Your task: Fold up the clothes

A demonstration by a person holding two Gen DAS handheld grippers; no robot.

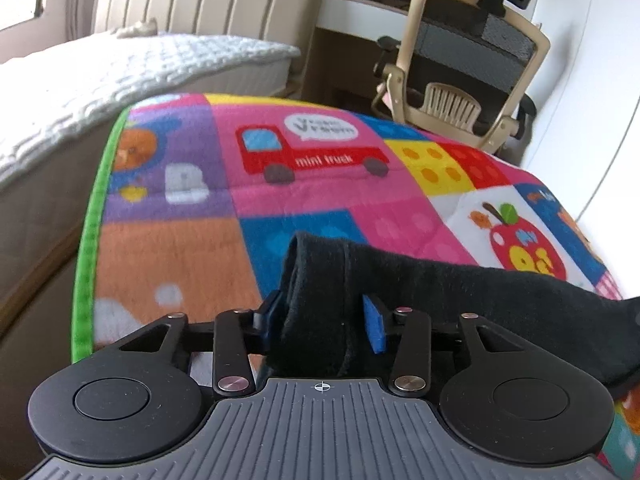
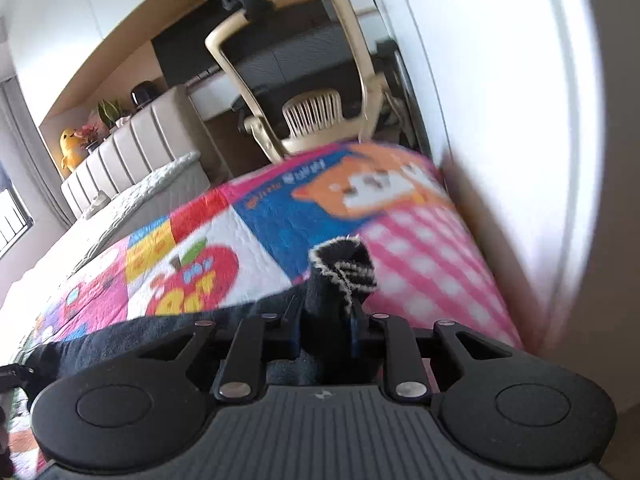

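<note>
A black garment (image 1: 460, 292) hangs stretched between my two grippers above a colourful play mat (image 1: 280, 184). My left gripper (image 1: 320, 316) is shut on one bunched end of it, the cloth filling the gap between the blue pads (image 1: 374, 326). In the right wrist view my right gripper (image 2: 332, 328) is shut on the other end of the black garment (image 2: 340, 276), where a white-stitched edge sticks up past the fingers. The cloth runs off to the left there, over the mat (image 2: 260, 224).
A bed with a white quilt (image 1: 100, 80) and beige headboard lies left of the mat. A beige office chair (image 1: 460, 60) and desk stand beyond the mat's far edge. A white wall (image 2: 500, 120) runs along the mat's right side.
</note>
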